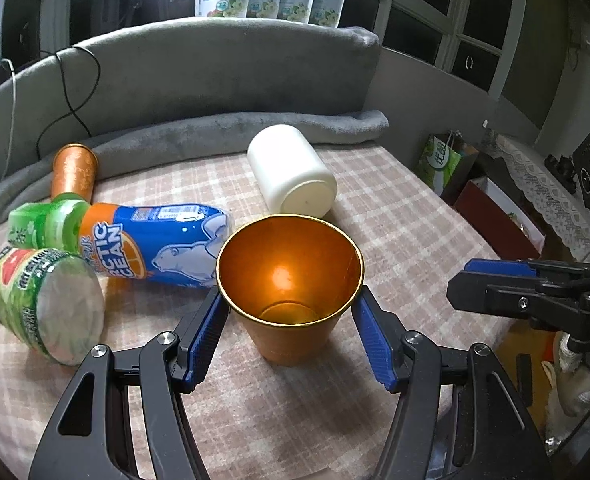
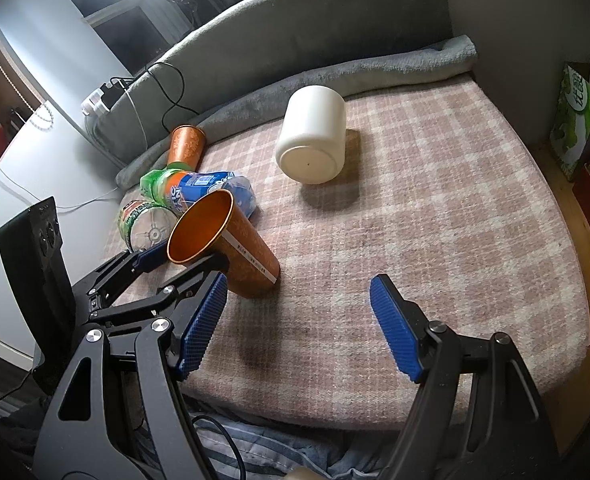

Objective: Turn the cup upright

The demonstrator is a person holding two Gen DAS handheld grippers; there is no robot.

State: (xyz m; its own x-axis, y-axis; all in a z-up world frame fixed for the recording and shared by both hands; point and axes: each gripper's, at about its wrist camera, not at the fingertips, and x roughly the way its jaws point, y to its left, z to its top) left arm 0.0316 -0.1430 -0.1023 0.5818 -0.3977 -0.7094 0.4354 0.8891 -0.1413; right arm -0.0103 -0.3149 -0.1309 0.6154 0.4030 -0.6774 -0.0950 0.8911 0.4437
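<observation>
Orange cup [image 1: 291, 280], one: interior seen empty from left wrist only; label strip down its side seen from right wrist only. Stood tilted, base on plaid bed cover [image 2: 435, 240]. Left claw [image 1: 291, 308] closed on it below the rim. Right claw [image 2: 299, 312] wide, holding nothing. Second orange cup [image 1: 74, 172], white cup [image 1: 291, 168], both lying. Bottles, two.

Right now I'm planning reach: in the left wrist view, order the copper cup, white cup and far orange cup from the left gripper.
1. Copper cup, between the left gripper fingers.
2. White cup, lying behind.
3. Far orange cup, back left.
</observation>
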